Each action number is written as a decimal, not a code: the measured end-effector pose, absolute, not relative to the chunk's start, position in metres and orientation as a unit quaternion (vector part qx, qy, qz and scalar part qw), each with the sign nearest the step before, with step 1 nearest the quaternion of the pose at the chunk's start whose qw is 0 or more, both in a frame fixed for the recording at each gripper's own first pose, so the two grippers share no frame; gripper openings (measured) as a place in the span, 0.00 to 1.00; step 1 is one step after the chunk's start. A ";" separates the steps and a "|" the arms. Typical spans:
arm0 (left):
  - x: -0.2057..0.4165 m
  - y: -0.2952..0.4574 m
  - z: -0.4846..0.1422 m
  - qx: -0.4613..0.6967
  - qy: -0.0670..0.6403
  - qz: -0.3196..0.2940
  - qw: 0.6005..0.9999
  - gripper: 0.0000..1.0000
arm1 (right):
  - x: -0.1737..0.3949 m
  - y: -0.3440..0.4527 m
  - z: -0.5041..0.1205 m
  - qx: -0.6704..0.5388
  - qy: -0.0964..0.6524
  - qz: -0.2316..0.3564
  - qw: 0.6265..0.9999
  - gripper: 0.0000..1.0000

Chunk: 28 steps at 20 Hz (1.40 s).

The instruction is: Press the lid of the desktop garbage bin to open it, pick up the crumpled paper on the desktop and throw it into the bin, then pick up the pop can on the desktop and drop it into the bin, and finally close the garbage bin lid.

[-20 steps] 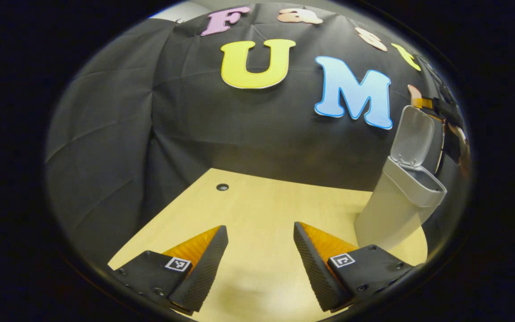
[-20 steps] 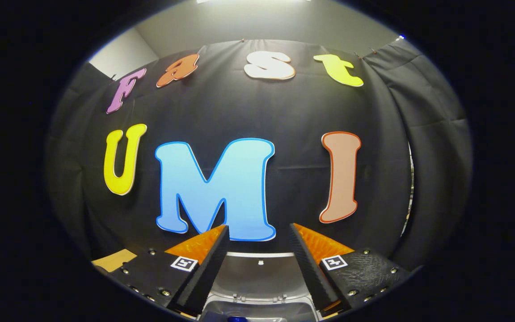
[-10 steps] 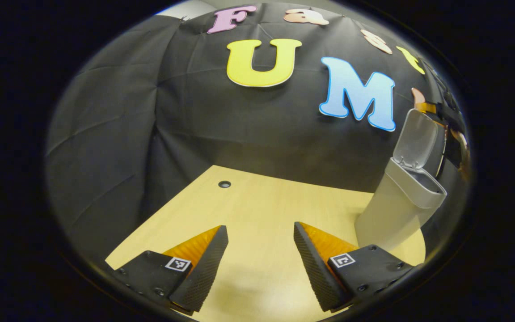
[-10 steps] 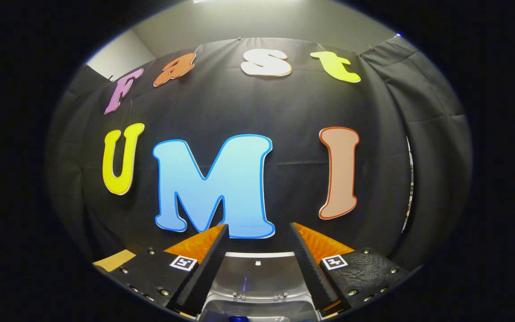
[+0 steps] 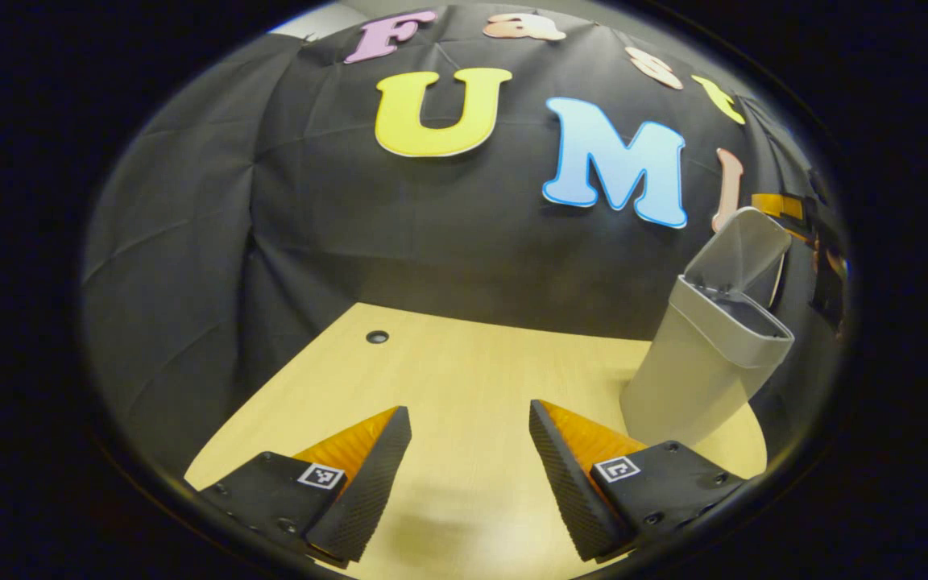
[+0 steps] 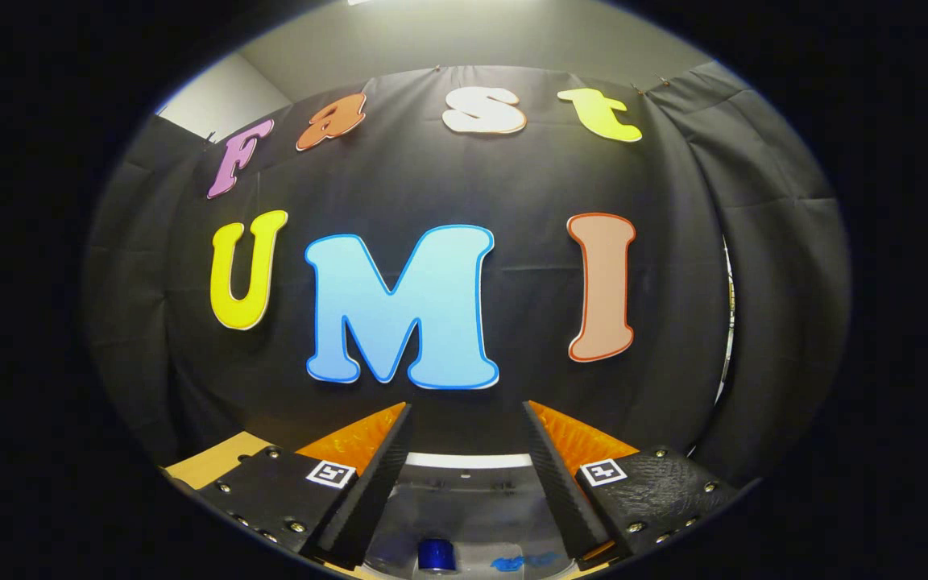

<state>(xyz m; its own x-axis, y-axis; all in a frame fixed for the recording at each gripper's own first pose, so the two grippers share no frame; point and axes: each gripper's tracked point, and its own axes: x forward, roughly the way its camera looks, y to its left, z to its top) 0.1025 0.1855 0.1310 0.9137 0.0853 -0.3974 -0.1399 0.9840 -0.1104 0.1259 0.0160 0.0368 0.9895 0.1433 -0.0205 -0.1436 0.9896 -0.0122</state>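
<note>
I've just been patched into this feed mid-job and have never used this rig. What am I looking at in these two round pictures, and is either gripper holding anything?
There is no robot arm here: a person holds a two-finger gripper in each hand, and a fisheye camera rides on each one, looking forward along its fingers.

In the left gripper view, the left gripper hangs open over a pale wooden desktop, with nothing between its fingers. To its right stands the grey garbage bin, its lid tipped partway up so the mouth is open.

In the right gripper view, the right gripper is also open and holds nothing. It sits right over the bin's mouth, looking in; a blue object lies inside, possibly the pop can, though too little shows to be sure. A corner of the desktop shows at lower left.
</note>
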 end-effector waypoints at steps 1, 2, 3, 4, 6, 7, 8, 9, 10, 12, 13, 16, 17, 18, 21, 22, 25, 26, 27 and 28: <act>0.103 0.181 0.130 -0.069 0.200 0.053 0.976 0.97 | 0.119 0.016 0.028 -0.009 0.018 0.072 0.997 0.86; 0.104 0.179 0.129 -0.070 0.200 0.049 0.976 0.97 | 0.113 0.017 0.019 -0.012 0.028 0.074 0.997 0.86; 0.104 0.176 0.129 -0.070 0.201 0.046 0.976 0.97 | 0.107 0.017 0.010 -0.016 0.039 0.075 0.996 0.86; 0.105 0.174 0.129 -0.068 0.202 0.043 0.976 0.97 | 0.102 0.017 0.001 -0.020 0.048 0.076 0.996 0.86; 0.106 0.172 0.129 -0.062 0.203 0.038 0.976 0.97 | 0.095 0.017 -0.014 -0.025 0.064 0.076 0.995 0.86; 0.107 0.171 0.130 -0.060 0.203 0.035 0.977 0.97 | 0.091 0.017 -0.022 -0.025 0.073 0.075 0.994 0.86; 0.108 0.170 0.130 -0.060 0.203 0.032 0.977 0.97 | 0.089 0.017 -0.031 -0.023 0.083 0.074 0.994 0.86; 0.108 0.168 0.130 -0.060 0.202 0.030 0.977 0.97 | 0.085 0.016 -0.039 -0.019 0.094 0.073 0.993 0.86; 0.108 0.167 0.131 -0.059 0.202 0.028 0.977 0.97 | 0.082 0.016 -0.047 -0.016 0.104 0.072 0.992 0.86; 0.108 0.165 0.132 -0.059 0.202 0.026 0.977 0.97 | 0.078 0.016 -0.058 -0.007 0.117 0.070 0.991 0.86; 0.108 0.166 0.132 -0.060 0.202 0.025 0.977 0.97 | 0.076 0.015 -0.064 -0.004 0.122 0.069 0.990 0.86; 0.106 0.167 0.131 -0.062 0.203 0.026 0.977 0.97 | 0.073 0.016 -0.072 -0.007 0.131 0.065 0.989 0.87; 0.107 0.168 0.130 -0.062 0.204 0.026 0.977 0.97 | 0.071 0.017 -0.076 -0.009 0.133 0.064 0.989 0.87; 0.106 0.168 0.129 -0.062 0.205 0.027 0.977 0.97 | 0.071 0.017 -0.079 -0.009 0.138 0.064 0.988 0.87; 0.104 0.170 0.127 -0.065 0.206 0.029 0.976 0.97 | 0.066 0.017 -0.094 -0.002 0.157 0.065 0.985 0.87; 0.104 0.170 0.127 -0.066 0.207 0.030 0.976 0.97 | 0.065 0.018 -0.096 -0.001 0.161 0.065 0.985 0.88; 0.106 0.170 0.125 -0.066 0.209 0.031 0.975 0.97 | 0.063 0.019 -0.098 -0.006 0.157 0.063 0.986 0.87; 0.105 0.170 0.124 -0.066 0.210 0.030 0.975 0.97 | 0.063 0.019 -0.098 -0.009 0.156 0.062 0.986 0.87; 0.106 0.169 0.123 -0.066 0.211 0.030 0.975 0.97 | 0.063 0.019 -0.100 -0.010 0.157 0.061 0.986 0.87; 0.107 0.168 0.122 -0.068 0.212 0.029 0.975 0.97 | 0.064 0.019 -0.102 -0.012 0.157 0.059 0.986 0.88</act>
